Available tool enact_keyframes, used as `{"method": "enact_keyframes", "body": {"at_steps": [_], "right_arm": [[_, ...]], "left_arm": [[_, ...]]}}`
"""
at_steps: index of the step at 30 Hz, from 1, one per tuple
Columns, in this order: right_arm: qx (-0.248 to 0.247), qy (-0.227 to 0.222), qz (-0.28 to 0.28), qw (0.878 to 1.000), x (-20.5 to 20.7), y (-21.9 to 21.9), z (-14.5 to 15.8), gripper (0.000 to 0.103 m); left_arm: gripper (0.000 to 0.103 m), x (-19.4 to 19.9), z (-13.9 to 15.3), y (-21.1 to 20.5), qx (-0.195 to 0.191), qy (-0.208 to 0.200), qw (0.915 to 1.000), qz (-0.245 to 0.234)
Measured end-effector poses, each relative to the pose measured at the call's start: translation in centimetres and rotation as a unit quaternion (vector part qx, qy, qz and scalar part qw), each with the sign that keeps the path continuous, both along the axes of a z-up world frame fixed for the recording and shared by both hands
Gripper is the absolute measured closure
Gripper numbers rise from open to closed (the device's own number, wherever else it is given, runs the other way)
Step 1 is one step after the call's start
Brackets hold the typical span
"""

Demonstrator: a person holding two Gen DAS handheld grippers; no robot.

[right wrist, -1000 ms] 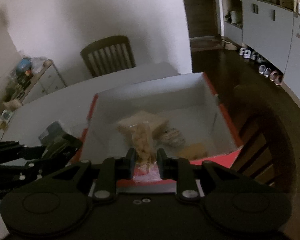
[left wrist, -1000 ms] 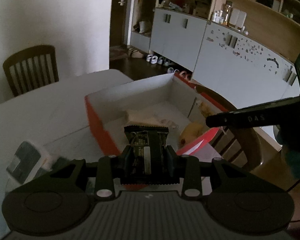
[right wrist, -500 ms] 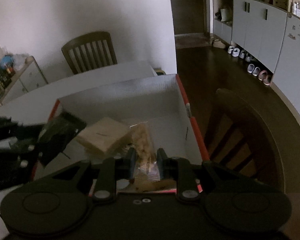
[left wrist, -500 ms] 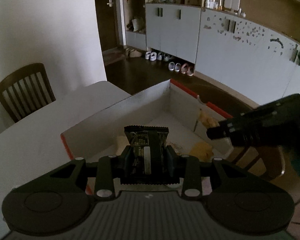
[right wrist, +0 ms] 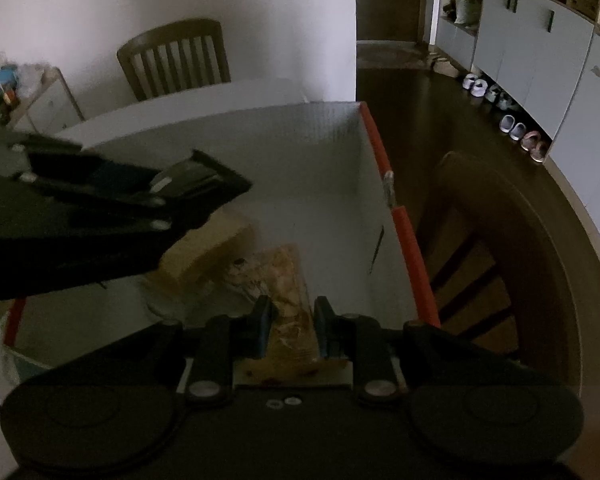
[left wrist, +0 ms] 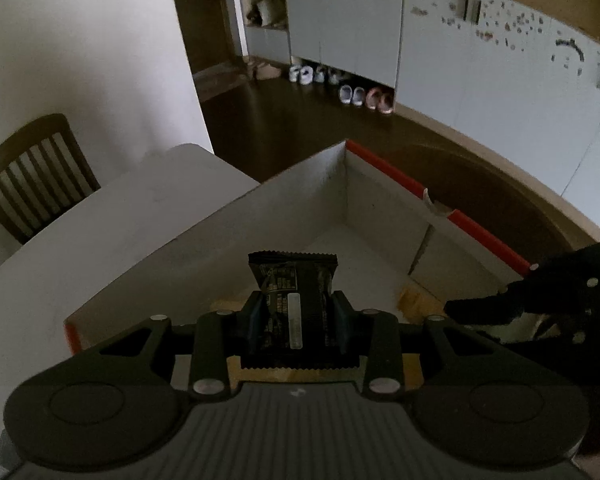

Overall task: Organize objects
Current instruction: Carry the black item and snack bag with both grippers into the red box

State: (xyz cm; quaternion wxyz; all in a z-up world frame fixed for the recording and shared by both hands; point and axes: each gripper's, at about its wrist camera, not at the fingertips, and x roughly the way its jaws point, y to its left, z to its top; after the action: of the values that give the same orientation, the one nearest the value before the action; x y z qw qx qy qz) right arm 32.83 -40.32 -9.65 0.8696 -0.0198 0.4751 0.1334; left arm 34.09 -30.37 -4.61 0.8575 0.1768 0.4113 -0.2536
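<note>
Black packet [left wrist: 293,296] and clear bag [right wrist: 290,316], perhaps snacks.

No legible text: the dark snack packet [left wrist: 293,296] carries fine print and a pale label strip (too small and dim to read).

1. A home's dining area: a dark wooden slat-back chair [left wrist: 32,176] stands at a white tabletop [left wrist: 112,232].
2. Small pairs of shoes [left wrist: 342,88] line the dark floor beneath pale grey cabinets [left wrist: 344,20].
</note>
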Motion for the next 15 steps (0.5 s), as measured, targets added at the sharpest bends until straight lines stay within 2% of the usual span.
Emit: {"method": "enact_keyframes", "body": {"at_steps": [5,15], "right_arm": [[-0.005,0.018,0.006,1.000,0.3,0.5,-0.9,0.081],[-0.016,0.021,0.005,1.000,0.6,0.7,-1.2,0.081]], "left_arm": [[0.069,0.9,-1.4,-0.7,0.015,0.020,0.9997,0.000],[0.068,1.8,-3.4,-1.0,0.027,0.063,0.9977,0.005]]}}
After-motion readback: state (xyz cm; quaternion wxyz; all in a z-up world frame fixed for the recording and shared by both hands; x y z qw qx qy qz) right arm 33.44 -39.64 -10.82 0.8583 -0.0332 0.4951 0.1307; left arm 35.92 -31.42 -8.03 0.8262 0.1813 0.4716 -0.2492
